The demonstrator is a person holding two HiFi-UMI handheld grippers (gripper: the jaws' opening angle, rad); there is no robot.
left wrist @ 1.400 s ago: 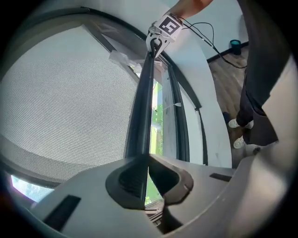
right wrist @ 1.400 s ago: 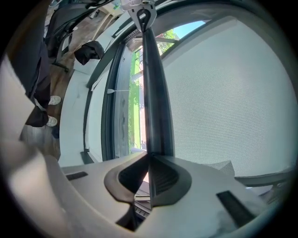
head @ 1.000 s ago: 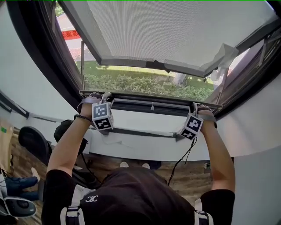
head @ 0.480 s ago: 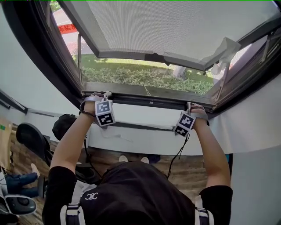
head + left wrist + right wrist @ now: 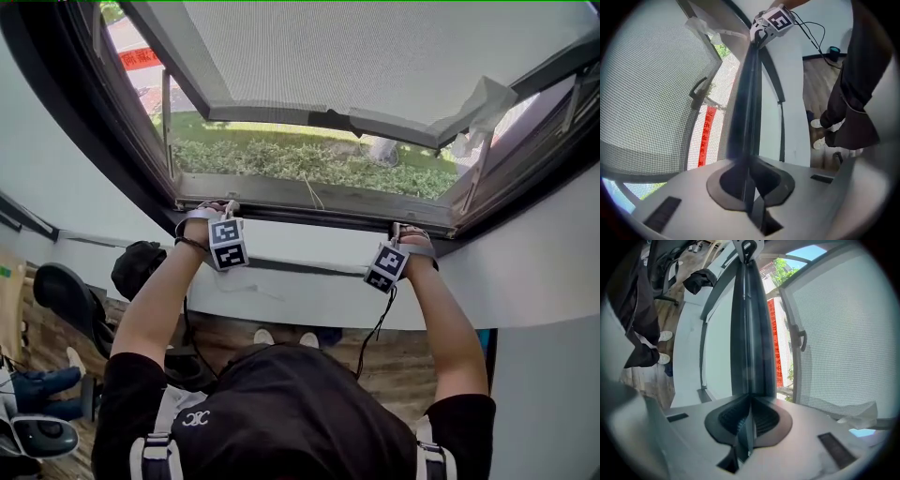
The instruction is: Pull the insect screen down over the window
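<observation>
Head view: we find the left gripper and right gripper on the insect screen's pull bar, low in the window frame above white wall and wood floor; the left gripper view, then the right, show jaws clamped on that bar (mesh alongside), so we judge only seating it remains.
</observation>
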